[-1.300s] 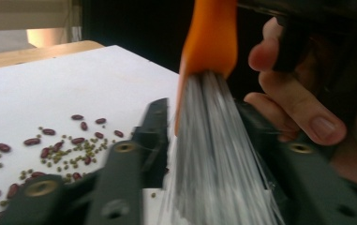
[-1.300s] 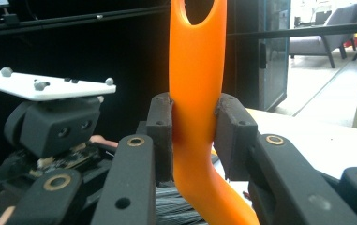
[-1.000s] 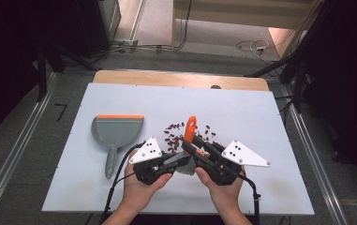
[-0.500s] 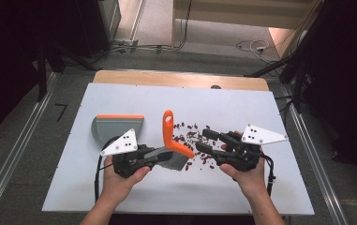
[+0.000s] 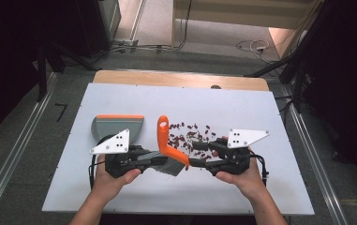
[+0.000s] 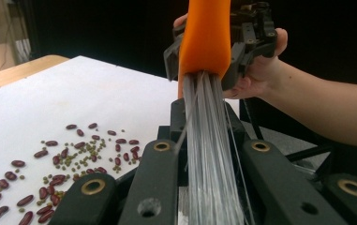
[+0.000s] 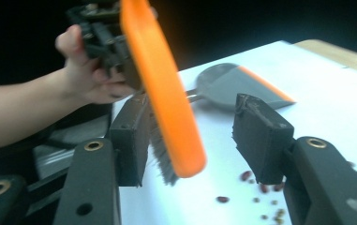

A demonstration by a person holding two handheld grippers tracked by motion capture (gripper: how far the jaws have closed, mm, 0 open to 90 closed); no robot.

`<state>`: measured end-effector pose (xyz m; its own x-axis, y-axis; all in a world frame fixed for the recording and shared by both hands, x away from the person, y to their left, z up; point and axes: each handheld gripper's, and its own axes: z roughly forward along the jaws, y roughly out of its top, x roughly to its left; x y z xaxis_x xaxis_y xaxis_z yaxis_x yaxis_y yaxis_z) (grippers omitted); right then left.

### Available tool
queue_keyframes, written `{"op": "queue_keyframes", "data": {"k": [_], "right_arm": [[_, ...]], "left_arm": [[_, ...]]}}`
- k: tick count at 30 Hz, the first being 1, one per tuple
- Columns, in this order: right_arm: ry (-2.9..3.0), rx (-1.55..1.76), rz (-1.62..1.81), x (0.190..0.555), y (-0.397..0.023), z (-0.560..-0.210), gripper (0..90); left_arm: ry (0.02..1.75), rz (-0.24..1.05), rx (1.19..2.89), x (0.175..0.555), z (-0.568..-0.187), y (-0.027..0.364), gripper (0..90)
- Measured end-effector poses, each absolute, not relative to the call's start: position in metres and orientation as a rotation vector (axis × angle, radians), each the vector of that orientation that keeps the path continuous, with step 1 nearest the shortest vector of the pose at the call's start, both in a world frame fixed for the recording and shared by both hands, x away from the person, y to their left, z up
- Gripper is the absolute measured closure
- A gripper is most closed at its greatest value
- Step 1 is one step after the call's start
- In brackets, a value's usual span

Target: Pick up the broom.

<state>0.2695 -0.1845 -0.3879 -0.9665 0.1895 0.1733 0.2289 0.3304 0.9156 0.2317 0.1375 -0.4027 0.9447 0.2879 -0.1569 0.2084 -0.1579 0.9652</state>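
Note:
A brush with an orange back and handle [image 5: 167,140] and pale bristles [image 6: 209,154] is up off the white table. My left gripper [image 5: 159,160] [image 6: 211,150] is shut on the bristle end, with the handle pointing away up the table. My right gripper [image 5: 197,154] [image 7: 197,140] is open at the brush's near right end. The orange back [image 7: 167,93] passes between its jaws, close to the left one. Red beans and small green ones [image 5: 185,136] [image 6: 68,159] lie scattered just beyond the grippers. A grey dustpan with an orange lip [image 5: 117,124] [image 7: 241,84] lies flat to the left.
The white table top [image 5: 120,98] ends at a wooden strip [image 5: 181,78] at the back. Metal rails and dark floor run along both sides. Cables trail from both grippers toward the front edge.
The two hands have drawn apart from the middle. The brush went left with my left gripper and its handle now lies out in full view; the right gripper shifted right.

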Motion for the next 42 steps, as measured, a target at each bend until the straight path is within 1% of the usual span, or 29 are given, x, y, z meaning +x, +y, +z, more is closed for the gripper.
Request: {"op": "queue_keyframes", "data": {"k": [3,5,17,20,22,23,28,29,30,35,36,42], "right_arm": [[-2.527,-0.367,-1.699,0.27,-0.18,-0.391,38.7],[-2.523,-0.352,-1.671,0.27,-0.178,-0.393,37.5],[-2.57,-0.279,-1.573,0.263,-0.165,-0.397,40.5],[-2.546,-0.253,-1.549,0.262,-0.163,-0.398,45.9],[-2.54,-0.246,-1.542,0.262,-0.162,-0.398,46.6],[-2.533,-0.232,-1.527,0.263,-0.161,-0.399,50.6],[-2.527,-0.218,-1.508,0.262,-0.16,-0.401,53.3],[-2.528,-0.208,-1.503,0.262,-0.159,-0.401,56.6],[-2.531,-0.196,-1.497,0.261,-0.159,-0.402,57.8],[-2.545,-0.159,-1.485,0.259,-0.157,-0.403,60.9],[-2.54,-0.146,-1.487,0.258,-0.156,-0.403,65.4],[-2.571,-0.104,-1.472,0.255,-0.155,-0.401,68.1]], "left_arm": [[0.359,0.061,1.744,0.232,-0.403,0.137,82.4],[0.349,0.05,1.745,0.231,-0.403,0.137,82.4],[0.308,0.012,1.778,0.23,-0.404,0.131,82.4],[0.292,-0.005,1.781,0.229,-0.404,0.129,82.4],[0.281,-0.012,1.785,0.229,-0.404,0.128,82.4],[0.273,-0.022,1.788,0.229,-0.404,0.127,82.4],[0.263,-0.037,1.798,0.229,-0.404,0.125,82.3],[0.261,-0.039,1.797,0.229,-0.404,0.125,82.3],[0.26,-0.044,1.796,0.229,-0.404,0.125,82.3],[0.246,-0.069,1.801,0.228,-0.404,0.123,82.3],[0.246,-0.067,1.804,0.228,-0.405,0.123,82.3],[0.241,-0.104,1.797,0.23,-0.406,0.124,80.9]]}}
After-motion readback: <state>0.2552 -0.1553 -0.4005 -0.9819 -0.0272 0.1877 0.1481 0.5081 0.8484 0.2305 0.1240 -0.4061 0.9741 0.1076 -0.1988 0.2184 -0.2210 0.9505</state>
